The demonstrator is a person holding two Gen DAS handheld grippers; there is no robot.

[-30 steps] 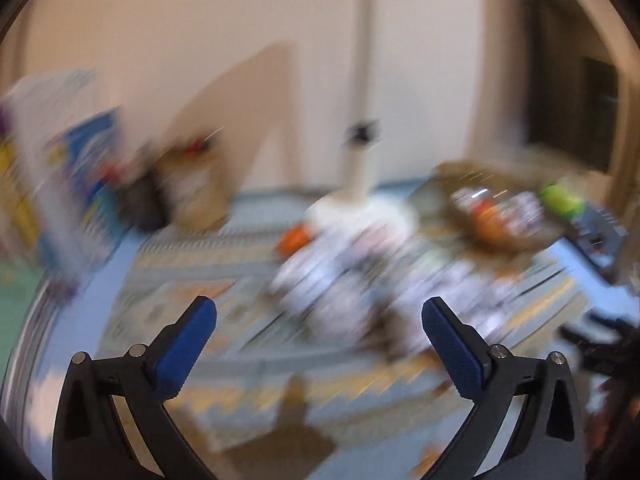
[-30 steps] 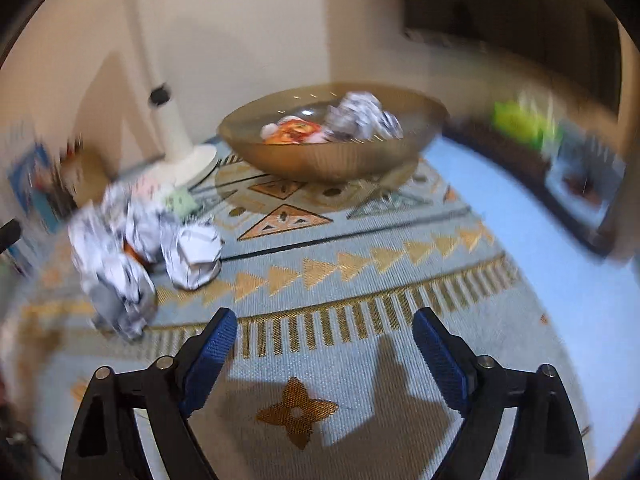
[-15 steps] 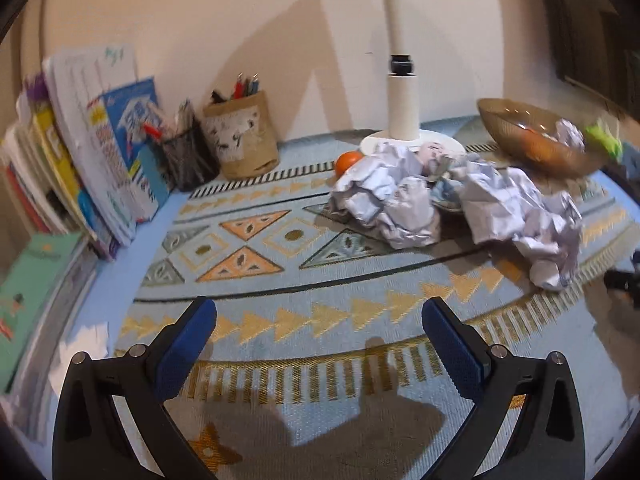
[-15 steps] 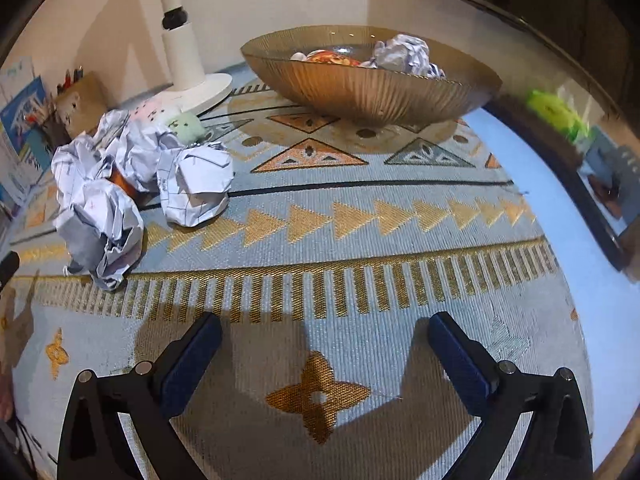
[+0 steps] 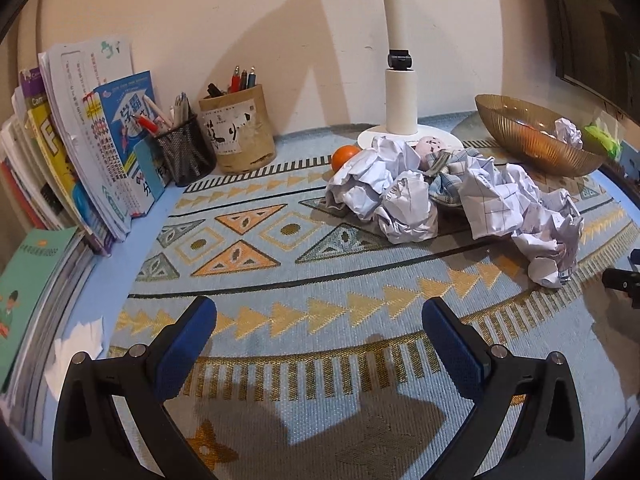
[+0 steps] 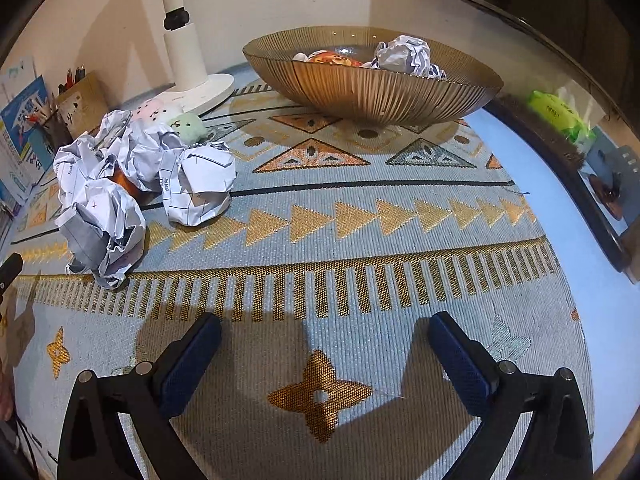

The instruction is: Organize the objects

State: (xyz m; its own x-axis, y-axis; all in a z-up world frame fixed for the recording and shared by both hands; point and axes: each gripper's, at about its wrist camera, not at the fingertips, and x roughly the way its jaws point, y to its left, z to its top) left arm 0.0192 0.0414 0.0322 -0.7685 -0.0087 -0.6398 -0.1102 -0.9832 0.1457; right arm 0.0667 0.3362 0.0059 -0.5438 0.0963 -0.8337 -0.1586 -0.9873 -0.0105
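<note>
A patterned woven mat [image 6: 360,220] is spread over the blue tabletop and carries nearly everything seen. At its far side a wide, ribbed amber bowl [image 6: 372,92] is set, with one crumpled paper ball [image 6: 406,56] and an orange-printed item, not clearly made out, already inside. Beside the bowl the round white base of a lamp stand [image 5: 402,100] is planted against the wall. Along the left edge a row of books [image 5: 80,140] is leaned upright, and next to them a black mesh pen cup [image 5: 184,152] and a tan paper-wrapped pen holder [image 5: 238,136] are stood just beside each other. A green packet [image 6: 556,114] is seen at the right edge, beyond the bowl.

A heap of crumpled paper balls [image 5: 440,196] is piled on the mat in front of the lamp base, well short of the bowl. An orange [image 5: 346,156] is tucked against the back of the heap, and two small plush toys, one pink [image 6: 154,110] and one pale green [image 6: 188,126], are wedged between the papers and the lamp base.

The left gripper [image 5: 318,340] is held low over bare mat with its jaws spread wide and nothing between them; the heap lies ahead and to its right. The right gripper [image 6: 324,350] is likewise spread and empty, with the heap ahead to its left and the bowl straight ahead, farther off.
</note>
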